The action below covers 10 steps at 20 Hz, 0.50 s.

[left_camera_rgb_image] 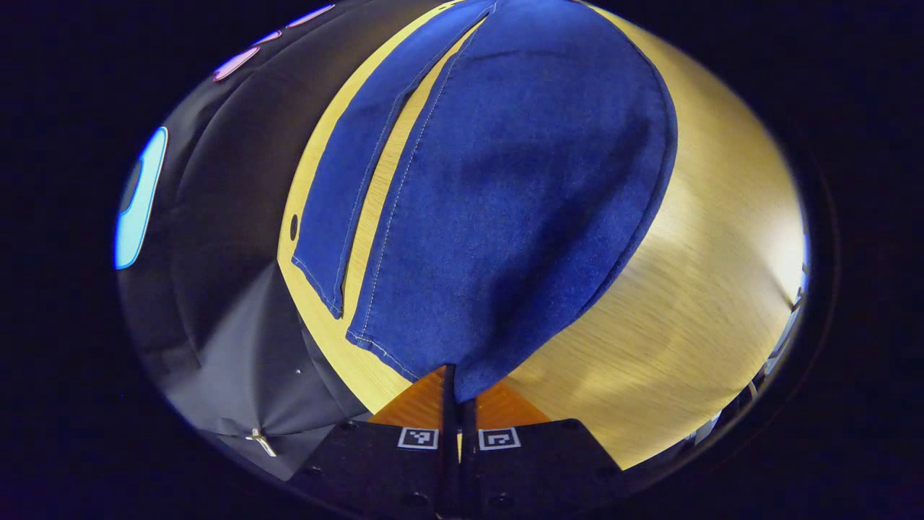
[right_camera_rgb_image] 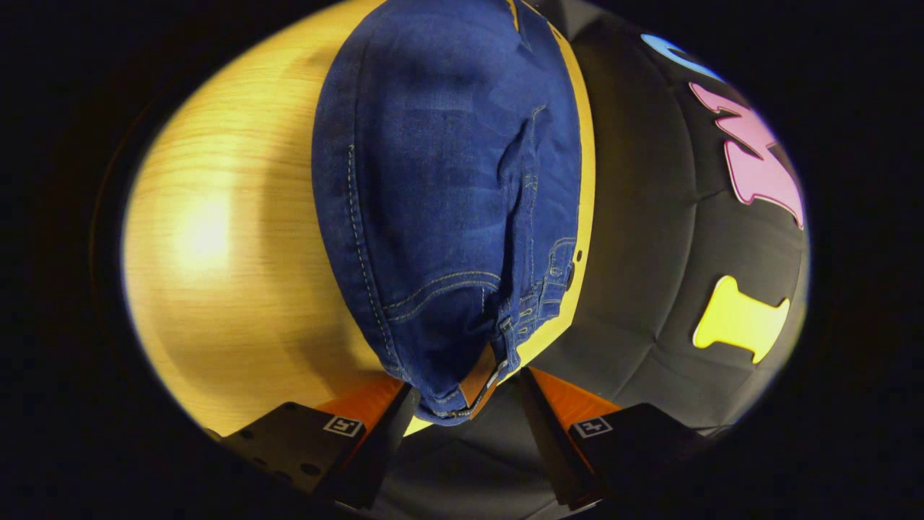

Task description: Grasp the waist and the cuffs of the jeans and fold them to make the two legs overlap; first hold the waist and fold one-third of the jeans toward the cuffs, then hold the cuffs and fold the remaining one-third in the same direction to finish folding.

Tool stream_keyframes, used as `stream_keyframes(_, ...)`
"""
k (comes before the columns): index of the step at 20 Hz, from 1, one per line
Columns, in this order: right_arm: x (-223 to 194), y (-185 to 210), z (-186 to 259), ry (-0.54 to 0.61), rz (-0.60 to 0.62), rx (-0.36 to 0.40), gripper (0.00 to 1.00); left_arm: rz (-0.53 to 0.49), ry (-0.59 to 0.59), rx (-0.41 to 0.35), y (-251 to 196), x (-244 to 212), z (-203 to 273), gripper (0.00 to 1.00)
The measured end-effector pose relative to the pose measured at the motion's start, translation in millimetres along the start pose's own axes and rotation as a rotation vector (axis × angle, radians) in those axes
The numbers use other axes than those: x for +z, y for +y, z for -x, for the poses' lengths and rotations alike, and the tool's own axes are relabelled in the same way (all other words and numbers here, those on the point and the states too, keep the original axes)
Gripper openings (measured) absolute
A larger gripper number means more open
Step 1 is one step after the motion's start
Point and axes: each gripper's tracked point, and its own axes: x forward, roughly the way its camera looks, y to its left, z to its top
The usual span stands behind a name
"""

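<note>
- Where the jeans (left_camera_rgb_image: 505, 188) lie, they stretch flat along a wooden table (left_camera_rgb_image: 693, 303), close to the edge that meets the black booth cloth (left_camera_rgb_image: 216, 274).
- In the left gripper view the two cuffs (left_camera_rgb_image: 375, 318) point toward the camera, the narrower leg nearer the table's edge, a strip of bare wood between the two legs.
- At the other end, the right gripper view shows the waist (right_camera_rgb_image: 469, 375) with its belt loops and a brown leather patch (right_camera_rgb_image: 480, 383), reaching the table edge.
- The left gripper (left_camera_rgb_image: 459, 393) has its orange fingers drawn narrow, pinching the corner of the nearer cuff.
- The right gripper (right_camera_rgb_image: 469, 404) stands wide, one finger on each side of the waistband, not pressing it.
</note>
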Motion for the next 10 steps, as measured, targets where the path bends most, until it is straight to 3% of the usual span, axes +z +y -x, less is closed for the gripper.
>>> stream_keyframes(1, 1.6, 9.0, -0.6, 0.009, -0.007, 0.03, 0.87, -0.005, -0.003, 0.009, 0.2, 3.8, 1.1, 0.06)
stream_keyframes(5, 2.2, 14.8, -2.8, 0.033, -0.037, 0.059, 0.22, -0.029, -0.008, 0.015, 0.1, 7.9, 4.2, 0.06)
stream_keyframes(6, 1.1, 14.4, -3.5, 0.037, -0.069, 0.075, 0.22, -0.035, -0.005, 0.018, 2.7, 8.0, 1.9, 0.06)
stream_keyframes(8, -0.5, 15.5, -4.4, 0.038, -0.105, 0.11, 0.1, -0.028, 0.006, 0.022, 1.3, 6.0, 3.8, 0.06)
stream_keyframes(10, 2.3, 19.7, 0.7, 0.041, -0.102, 0.139, 0.1, -0.002, -0.002, 0.007, -3.1, 8.0, 4.3, 0.1)
